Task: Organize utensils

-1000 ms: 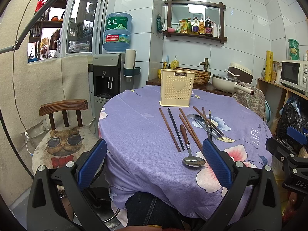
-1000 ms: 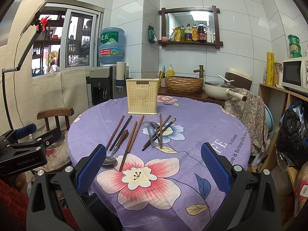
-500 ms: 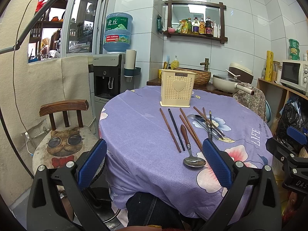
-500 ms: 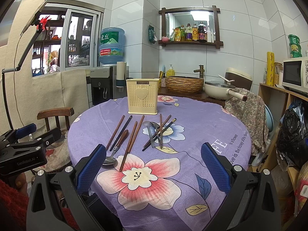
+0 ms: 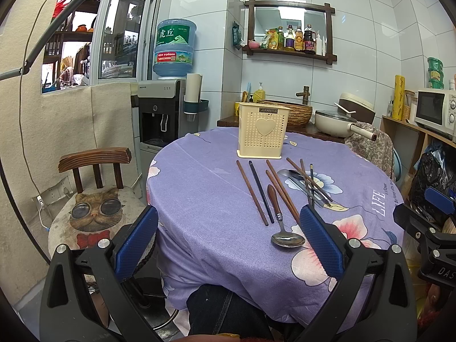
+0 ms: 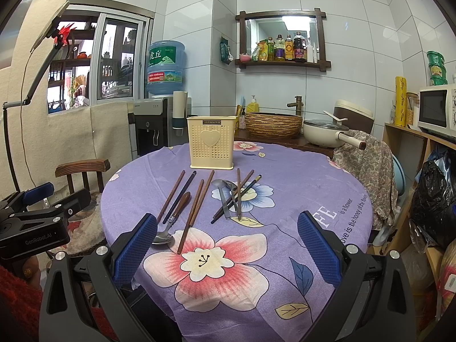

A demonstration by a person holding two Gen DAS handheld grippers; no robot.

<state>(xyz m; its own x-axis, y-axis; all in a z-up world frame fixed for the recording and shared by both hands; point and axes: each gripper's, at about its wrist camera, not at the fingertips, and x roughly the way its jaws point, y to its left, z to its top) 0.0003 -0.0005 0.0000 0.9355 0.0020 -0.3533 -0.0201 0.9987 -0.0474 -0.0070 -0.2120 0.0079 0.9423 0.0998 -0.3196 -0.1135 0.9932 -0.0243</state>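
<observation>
utensils laid loose on the table (image 6: 285, 171), both claws spread wide and empty.
chopsticks (image 6: 199, 199) and a wooden-handled spoon (image 5: 280, 222) are seen just in front of the cream holder (image 6: 211, 142); left claw (image 5: 228, 239) and right claw (image 6: 226, 245) are held short of them.

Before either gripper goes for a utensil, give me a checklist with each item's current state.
1. Left gripper open and empty: ok.
2. Right gripper open and empty: ok.
3. Cream utensil holder upright on the purple tablecloth: ok.
4. Holder's inside free to take utensils: cannot tell, its top opening is not visible.
5. Wooden-handled spoon lying apart from its neighbours, easy to pinch: ok.
6. Metal spoon free to lift alone: not ok, crossed chopsticks lie over it.
</observation>
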